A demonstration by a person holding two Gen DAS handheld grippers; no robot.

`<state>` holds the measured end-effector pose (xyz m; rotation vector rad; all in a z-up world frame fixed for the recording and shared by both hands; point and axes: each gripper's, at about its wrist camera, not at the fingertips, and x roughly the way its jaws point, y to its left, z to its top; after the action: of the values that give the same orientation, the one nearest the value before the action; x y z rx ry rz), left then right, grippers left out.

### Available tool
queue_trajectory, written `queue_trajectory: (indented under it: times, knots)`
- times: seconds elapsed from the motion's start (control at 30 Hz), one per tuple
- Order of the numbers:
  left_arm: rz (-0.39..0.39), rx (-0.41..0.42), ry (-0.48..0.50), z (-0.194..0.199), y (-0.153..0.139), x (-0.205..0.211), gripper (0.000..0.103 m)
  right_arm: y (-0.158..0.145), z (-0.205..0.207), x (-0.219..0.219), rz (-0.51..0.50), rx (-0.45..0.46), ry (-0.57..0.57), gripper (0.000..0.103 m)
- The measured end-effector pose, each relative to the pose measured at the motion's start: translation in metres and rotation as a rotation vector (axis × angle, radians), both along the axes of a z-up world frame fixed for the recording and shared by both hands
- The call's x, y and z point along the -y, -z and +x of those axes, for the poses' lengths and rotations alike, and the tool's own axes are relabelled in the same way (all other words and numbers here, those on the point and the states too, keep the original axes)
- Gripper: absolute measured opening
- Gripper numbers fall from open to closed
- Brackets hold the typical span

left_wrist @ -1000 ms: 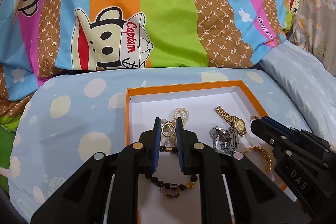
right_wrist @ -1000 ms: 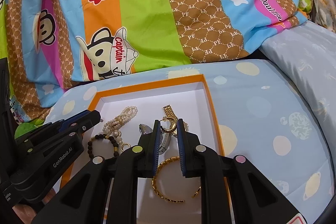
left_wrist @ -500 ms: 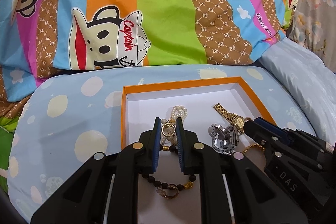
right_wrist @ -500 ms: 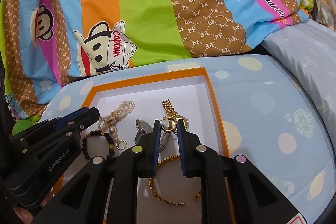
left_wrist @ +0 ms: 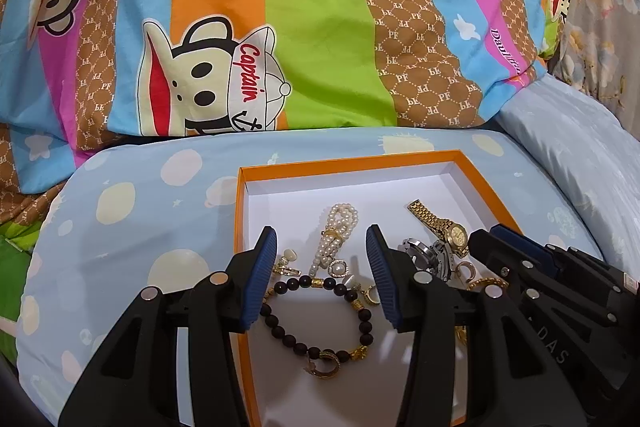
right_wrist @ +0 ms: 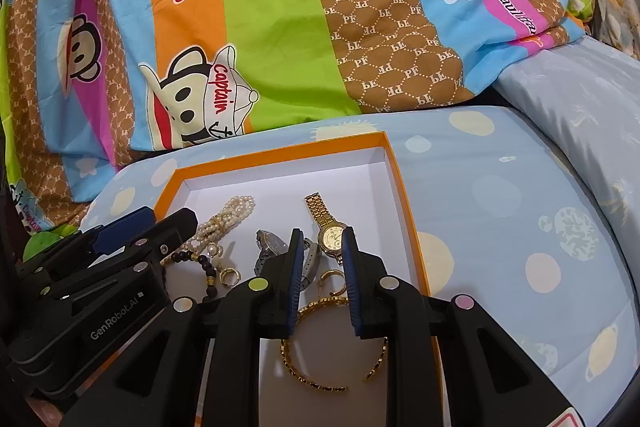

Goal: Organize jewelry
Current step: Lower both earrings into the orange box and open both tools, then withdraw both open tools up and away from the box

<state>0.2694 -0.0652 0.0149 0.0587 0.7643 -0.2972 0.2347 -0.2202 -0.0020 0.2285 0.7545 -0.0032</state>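
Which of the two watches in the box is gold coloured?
The gold watch, lying nearer the orange box's right wall with its band stretched toward the back; the silver watch lies to its left.

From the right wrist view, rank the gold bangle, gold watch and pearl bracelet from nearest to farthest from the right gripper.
1. gold bangle: lies just below the right gripper, whose jaws are opening.
2. gold watch: just beyond the tips, slightly right.
3. pearl bracelet: far left in the box.

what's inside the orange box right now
Inside the orange box: a pearl bracelet, a dark bead bracelet, a gold watch, a silver watch, a gold bangle and small rings. The grippers cover the box's near part.
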Motion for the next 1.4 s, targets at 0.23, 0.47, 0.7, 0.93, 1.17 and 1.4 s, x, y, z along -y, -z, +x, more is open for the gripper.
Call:
queue_trajectory:
  times: [0.23, 0.47, 0.7, 0.93, 1.17, 1.4]
  knots:
    - [-0.002, -0.005, -0.005, 0.000, 0.001, 0.000, 0.045, 0.000, 0.000, -0.001, -0.002, -0.001, 0.000, 0.020]
    - [0.000, -0.011, -0.005, -0.004, 0.002, -0.002, 0.045, 0.004, -0.008, 0.002, 0.002, -0.020, 0.006, 0.020]
    - [-0.006, -0.021, 0.022, -0.042, -0.001, -0.016, 0.045, 0.012, -0.048, 0.008, 0.010, -0.064, 0.022, 0.019]
    - [0.048, -0.047, 0.040, -0.069, 0.015, -0.018, 0.044, 0.011, -0.075, 0.001, -0.038, -0.065, 0.038, 0.015]
    - [0.082, -0.036, 0.052, -0.099, 0.017, -0.024, 0.044, 0.010, -0.101, -0.013, -0.049, -0.094, 0.024, 0.013]
    - [0.071, -0.053, 0.071, -0.132, 0.016, -0.032, 0.043, 0.009, -0.135, -0.020, -0.043, -0.110, 0.021, 0.013]
